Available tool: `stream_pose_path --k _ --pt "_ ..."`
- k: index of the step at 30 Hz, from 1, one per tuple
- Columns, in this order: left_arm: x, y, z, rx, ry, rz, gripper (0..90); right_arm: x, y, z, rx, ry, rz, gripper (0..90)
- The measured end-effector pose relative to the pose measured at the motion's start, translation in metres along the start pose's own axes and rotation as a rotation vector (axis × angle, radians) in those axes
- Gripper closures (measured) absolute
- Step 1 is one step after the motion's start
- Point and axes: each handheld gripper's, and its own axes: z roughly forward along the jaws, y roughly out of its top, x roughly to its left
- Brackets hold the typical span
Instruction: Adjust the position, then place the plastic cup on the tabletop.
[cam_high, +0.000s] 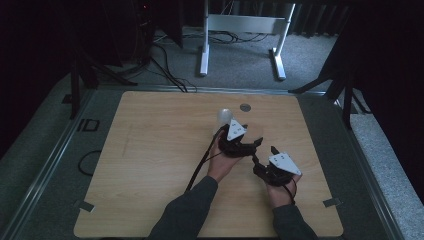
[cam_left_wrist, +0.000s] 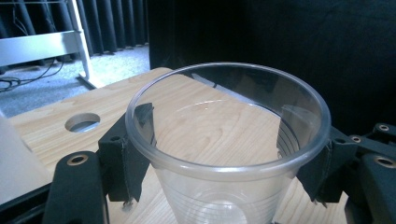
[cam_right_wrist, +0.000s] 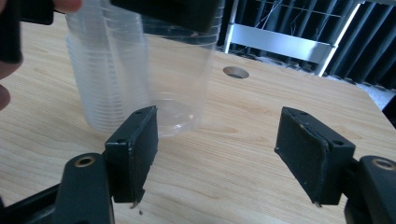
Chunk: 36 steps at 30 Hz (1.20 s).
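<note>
1. Our left gripper (cam_left_wrist: 224, 144) fingers clamp the clear plastic cup (cam_left_wrist: 229, 154) just below its rim, held above the desk (cam_high: 150, 165).
2. We judge it light, thin, slippery and crushable: grip gently.
3. Our right gripper (cam_right_wrist: 219, 154) fingers stand released, near the cup's base.

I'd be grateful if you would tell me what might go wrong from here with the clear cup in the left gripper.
1. The left gripper pinches the thin clear cup just under its rim; squeezing harder may buckle it.
2. In the right gripper view the cup hangs beside a stack of cups, so a sideways swing may topple the stack.
3. The right gripper stands open and empty below the cup, so it may bump it when moving in.
</note>
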Motion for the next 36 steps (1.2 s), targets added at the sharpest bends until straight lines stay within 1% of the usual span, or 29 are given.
stream_pose_path --k 4,6,13,17,18,21,23,28,36 --pt "-0.002 0.001 -0.002 -0.009 -0.003 0.004 28.1 -0.003 0.000 -0.002 -0.002 -0.006 0.002 29.4" --pt "-0.003 0.001 -0.006 -0.016 -0.007 0.016 28.1 -0.006 -0.002 -0.003 0.000 -0.015 0.006 29.4" --pt "-0.003 -0.002 -0.013 -0.030 -0.013 0.006 28.1 -0.012 -0.003 -0.004 0.001 -0.028 0.023 29.5" --pt "-0.003 -0.003 -0.015 -0.031 -0.013 0.011 28.1 -0.013 -0.004 -0.003 0.003 -0.032 0.027 29.5" --pt "-0.003 -0.005 -0.018 -0.028 -0.015 0.017 28.1 -0.015 -0.004 -0.003 0.004 -0.035 0.030 29.5" --pt "-0.002 -0.007 -0.019 -0.028 -0.015 0.015 28.1 -0.016 -0.005 -0.002 0.007 -0.036 0.034 29.4" --pt "-0.001 -0.010 -0.021 -0.029 -0.015 0.007 28.1 -0.017 -0.005 -0.002 0.018 -0.037 0.040 29.5" --pt "-0.002 -0.012 -0.028 -0.033 -0.017 0.017 28.1 -0.017 -0.005 -0.001 0.026 -0.038 0.045 29.4" --pt "-0.004 -0.011 -0.036 -0.044 -0.030 0.019 28.1 -0.017 -0.006 0.000 0.030 -0.042 0.051 29.4"
